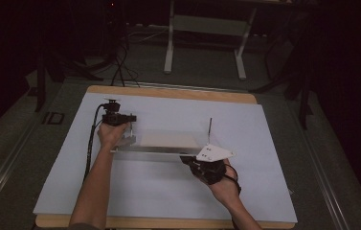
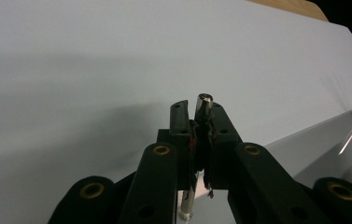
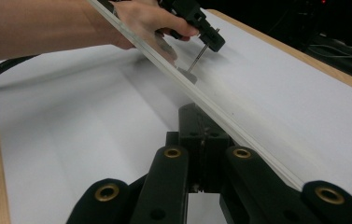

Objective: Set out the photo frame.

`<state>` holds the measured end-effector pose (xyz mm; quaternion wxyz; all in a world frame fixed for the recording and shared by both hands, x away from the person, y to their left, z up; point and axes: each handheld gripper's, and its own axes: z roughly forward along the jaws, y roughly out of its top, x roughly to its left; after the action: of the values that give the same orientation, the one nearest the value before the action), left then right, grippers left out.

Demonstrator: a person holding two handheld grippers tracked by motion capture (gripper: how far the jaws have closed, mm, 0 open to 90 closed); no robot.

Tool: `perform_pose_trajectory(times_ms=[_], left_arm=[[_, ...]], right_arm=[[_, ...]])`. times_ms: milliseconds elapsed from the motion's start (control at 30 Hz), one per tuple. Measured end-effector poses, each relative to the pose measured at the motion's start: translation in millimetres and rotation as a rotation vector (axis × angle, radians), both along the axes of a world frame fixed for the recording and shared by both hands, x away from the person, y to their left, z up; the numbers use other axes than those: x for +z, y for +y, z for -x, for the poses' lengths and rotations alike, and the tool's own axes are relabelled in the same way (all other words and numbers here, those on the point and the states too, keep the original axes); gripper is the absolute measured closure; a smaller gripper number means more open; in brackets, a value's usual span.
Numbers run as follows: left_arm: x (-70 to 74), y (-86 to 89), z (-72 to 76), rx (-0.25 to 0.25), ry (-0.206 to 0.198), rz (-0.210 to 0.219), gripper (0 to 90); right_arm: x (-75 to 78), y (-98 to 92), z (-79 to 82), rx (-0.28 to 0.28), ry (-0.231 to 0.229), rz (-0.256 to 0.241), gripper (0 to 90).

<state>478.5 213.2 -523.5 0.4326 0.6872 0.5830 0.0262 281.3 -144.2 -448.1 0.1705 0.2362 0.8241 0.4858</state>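
Observation:
A clear, shallow plastic tray [image 1: 159,152] lies mid-table on a pale sheet [image 1: 245,191]. My left gripper [image 1: 131,128] is at the tray's left end, shut on a thin metal rod [image 2: 203,101] that stands between its jaws; the right gripper view shows that gripper [image 3: 213,41] with the rod [image 3: 194,60] pointing down to the sheet. My right gripper [image 1: 187,160], with its grey plate on top, sits at the tray's front right corner. Its jaws [image 3: 200,122] are shut beside the tray's clear edge [image 3: 229,126]; I cannot tell whether they pinch anything. A second rod [image 1: 210,128] stands upright at the tray's back right.
The sheet covers a wooden table whose edge [image 1: 168,91] shows at the back and front. A cable [image 1: 91,139] trails from the left gripper. A white frame [image 1: 204,28] and dark stands are on the floor behind the table.

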Motion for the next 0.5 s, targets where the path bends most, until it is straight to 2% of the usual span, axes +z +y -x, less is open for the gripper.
perform_pose_trajectory(times_ms=[200, 300, 367, 467, 500], left_arm=[[-0.2, 2.1, 1.5, -0.009, -0.003, 0.012, 82.2], [-1.7, 3.2, 3.4, -0.021, -0.006, 0.001, 78.4], [-2.8, 4.5, 6.2, -0.028, -0.014, -0.006, 76.8], [-2.6, 10.6, 15.7, -0.03, -0.052, 0.016, 73.8], [-2.6, 10.6, 15.7, -0.03, -0.052, 0.016, 73.6]], right_arm=[[-0.5, 1.3, 0.1, 0.0, 0.003, -0.003, 90.0], [-0.5, 1.5, -0.1, 0.001, 0.007, -0.008, 90.0], [-0.2, 1.6, -0.3, 0.0, 0.008, -0.009, 90.0], [0.7, 1.4, -1.5, 0.002, 0.009, -0.013, 90.0], [0.7, 1.4, -1.5, 0.002, 0.009, -0.013, 90.0]])
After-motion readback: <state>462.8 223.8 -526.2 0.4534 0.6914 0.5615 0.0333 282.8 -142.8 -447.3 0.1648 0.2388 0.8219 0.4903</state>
